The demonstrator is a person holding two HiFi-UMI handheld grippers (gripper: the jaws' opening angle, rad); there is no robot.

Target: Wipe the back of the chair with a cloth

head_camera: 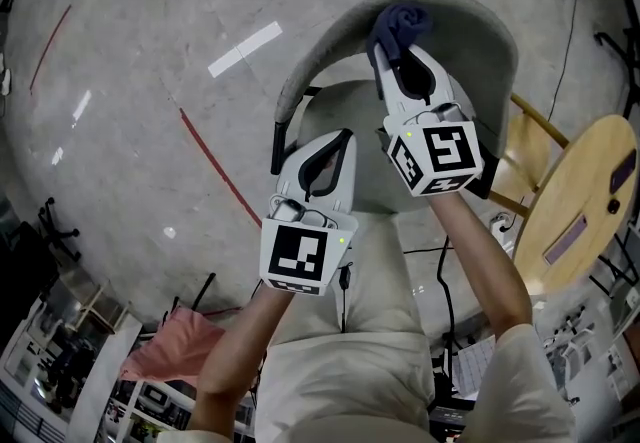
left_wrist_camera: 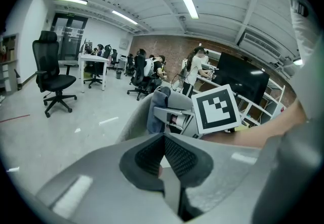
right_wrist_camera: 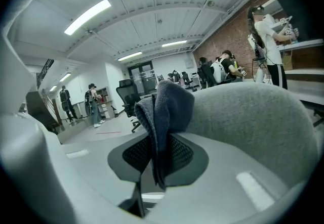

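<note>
A grey upholstered chair [head_camera: 470, 31] with a curved back stands in front of me. My right gripper [head_camera: 392, 43] is shut on a dark blue cloth [head_camera: 402, 25], and the bunched cloth rests against the top rim of the chair back [right_wrist_camera: 253, 117]. In the right gripper view the cloth [right_wrist_camera: 164, 117] hangs pinched between the jaws. My left gripper [head_camera: 335, 146] is shut with nothing in it and hovers over the chair's left side, lower than the right one. In the left gripper view the cloth [left_wrist_camera: 158, 109] and the right gripper's marker cube [left_wrist_camera: 216, 109] show ahead.
A round wooden side table [head_camera: 580, 201] stands to the right of the chair. A pink cloth [head_camera: 170, 346] lies on a rack at lower left. Black office chairs [left_wrist_camera: 53, 74], desks and several people fill the room's far side. Red tape lines [head_camera: 215, 166] mark the grey floor.
</note>
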